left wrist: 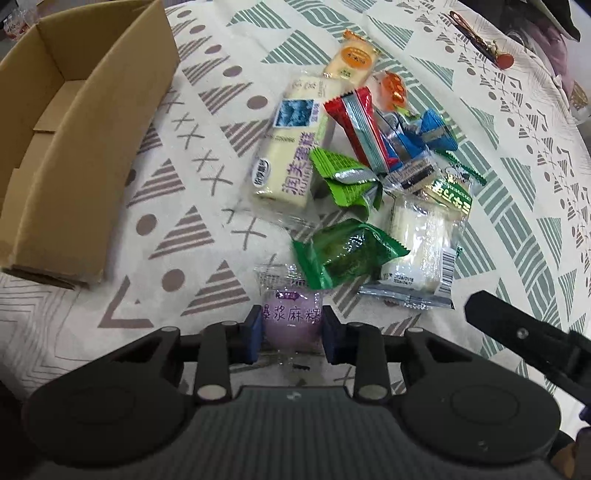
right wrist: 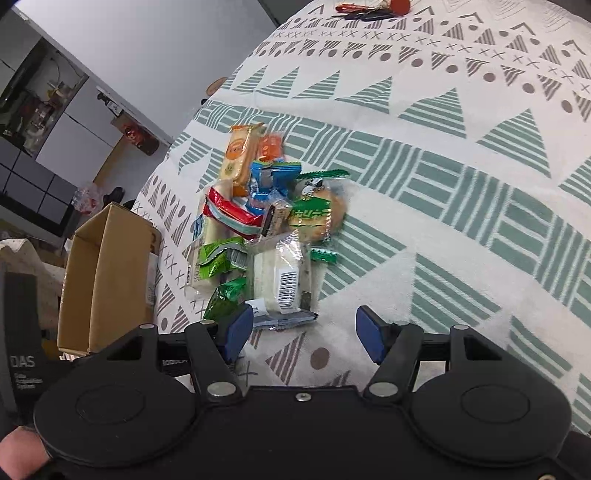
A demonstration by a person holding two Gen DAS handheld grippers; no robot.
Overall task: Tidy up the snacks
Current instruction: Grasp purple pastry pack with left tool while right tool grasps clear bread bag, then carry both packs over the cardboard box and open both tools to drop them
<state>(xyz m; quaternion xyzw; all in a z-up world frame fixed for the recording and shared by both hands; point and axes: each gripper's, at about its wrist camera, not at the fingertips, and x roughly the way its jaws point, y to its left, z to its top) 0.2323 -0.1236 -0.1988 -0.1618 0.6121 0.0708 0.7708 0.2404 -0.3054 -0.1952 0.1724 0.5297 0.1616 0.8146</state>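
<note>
Purple mochi packet (left wrist: pixel 291 325): round lilac cake in a clear wrapper, printed "爆浆麻糬" in purple characters that read upright toward the camera. Its wrapper runs lengthwise away from the left gripper (left wrist: pixel 291 338), sealed ends near and far. The blue pads (left wrist: pixel 252 338) press against both sides of the cake, so the left gripper is clenched on it, low over the patterned tablecloth (left wrist: pixel 192 177) at the near end of the snack pile.

Snack pile, mid-cloth, items overlapping:
- Long cream cake bar (left wrist: pixel 291 147), blue photo panel, large blue characters "润美" legible, the rest unclear; long axis running from near to far.
- Red-and-silver wrapper (left wrist: pixel 360 127), lying aslant against blue wrappers (left wrist: pixel 432 127).
- Two light green wrappers (left wrist: pixel 345 177) and a dark green foil packet (left wrist: pixel 347 254), the latter touching the mochi wrapper's far end.
- Clear packet of white slices (left wrist: pixel 421 240), green header with yellow characters, barcode on its side.
- Orange-labelled cracker packet (left wrist: pixel 351 61) and orange sweet (left wrist: pixel 393 88) at the far end.

Cardboard box (left wrist: pixel 66 147): open-topped, at the left of the cloth, well apart from the pile; no snacks visible in the part of the inside that shows.

Right gripper (right wrist: pixel 304 334): fingers spread wide, grasping nothing, near the barcode packet's end.

Red-tipped keys (right wrist: pixel 369 9) lie at the far edge.
</note>
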